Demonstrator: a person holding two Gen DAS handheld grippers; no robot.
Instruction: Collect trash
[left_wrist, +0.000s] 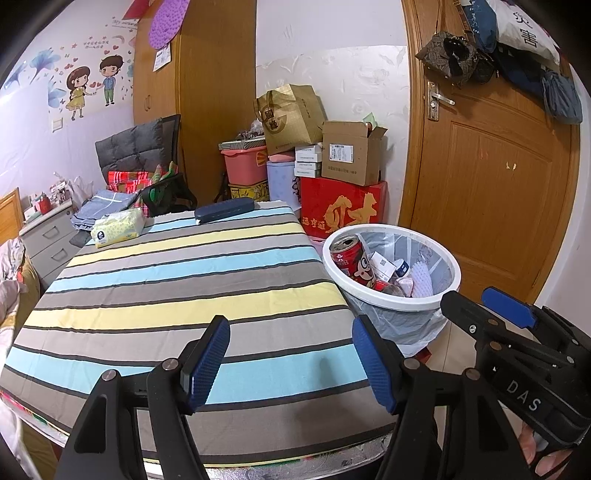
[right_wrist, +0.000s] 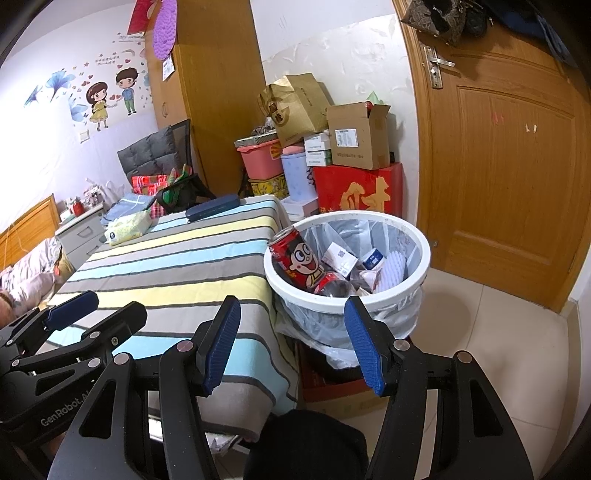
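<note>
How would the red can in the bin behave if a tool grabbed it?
The red can leans against the bin rim with its top already opened, so it is probably empty and light. Thin metal walls would likely dent under a hard squeeze. Its smooth, round printed body may slip or roll if released on the striped cloth.

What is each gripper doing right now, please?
Left gripper: open, holding nothing.
Right gripper: open, holding nothing.
</note>
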